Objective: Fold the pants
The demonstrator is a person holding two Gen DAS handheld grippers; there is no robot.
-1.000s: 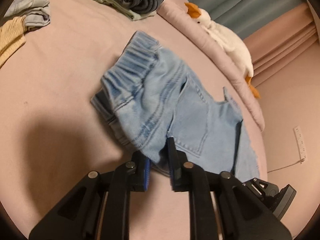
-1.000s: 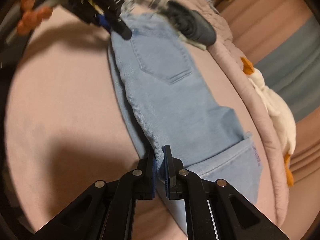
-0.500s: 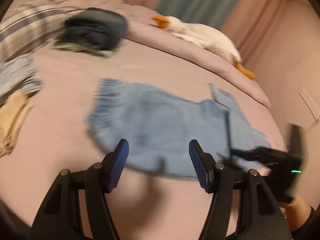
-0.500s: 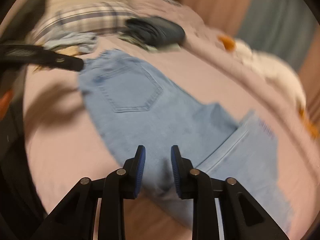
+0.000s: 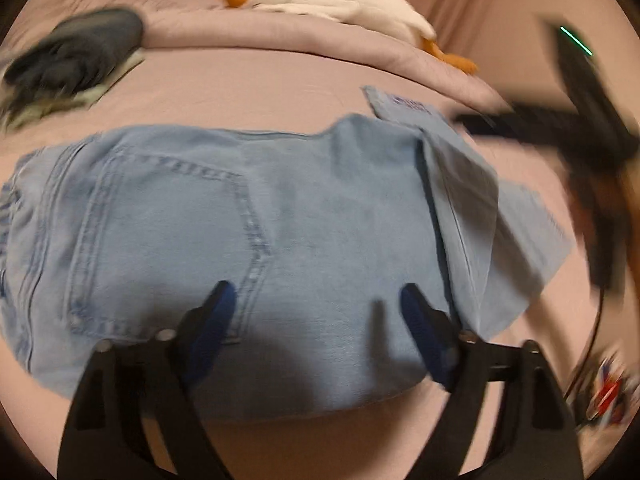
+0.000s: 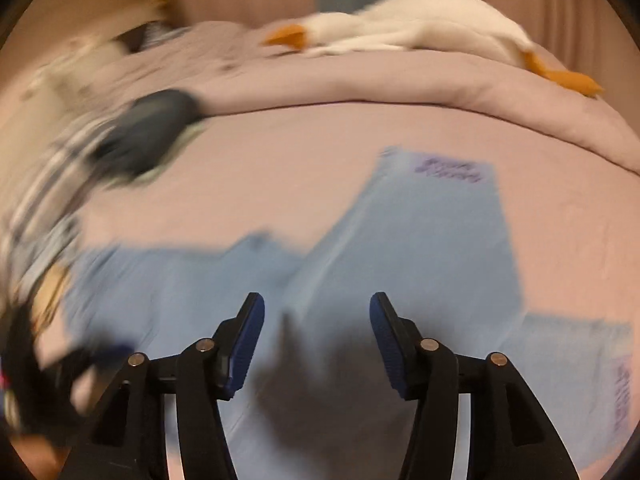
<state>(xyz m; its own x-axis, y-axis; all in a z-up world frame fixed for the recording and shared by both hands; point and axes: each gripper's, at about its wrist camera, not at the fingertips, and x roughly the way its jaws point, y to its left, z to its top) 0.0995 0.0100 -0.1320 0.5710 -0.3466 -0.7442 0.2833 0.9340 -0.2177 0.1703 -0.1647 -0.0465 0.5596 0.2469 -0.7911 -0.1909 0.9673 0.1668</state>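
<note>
Left wrist view shows the jeans (image 5: 256,240) flat on the bed (image 5: 260,84), legs stacked, cuff partly turned; both tools, left (image 5: 316,308) and right (image 6: 316,320), spread and empty; crosswise folds seemingly remain.

pink bed (image 5: 248,80), pants (image 5: 256,232), folded clothes (image 5: 76,52)

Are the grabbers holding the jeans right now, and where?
No, nothing is held. The left gripper and right gripper are both open above the jeans, which lie flat on the bed.
</note>
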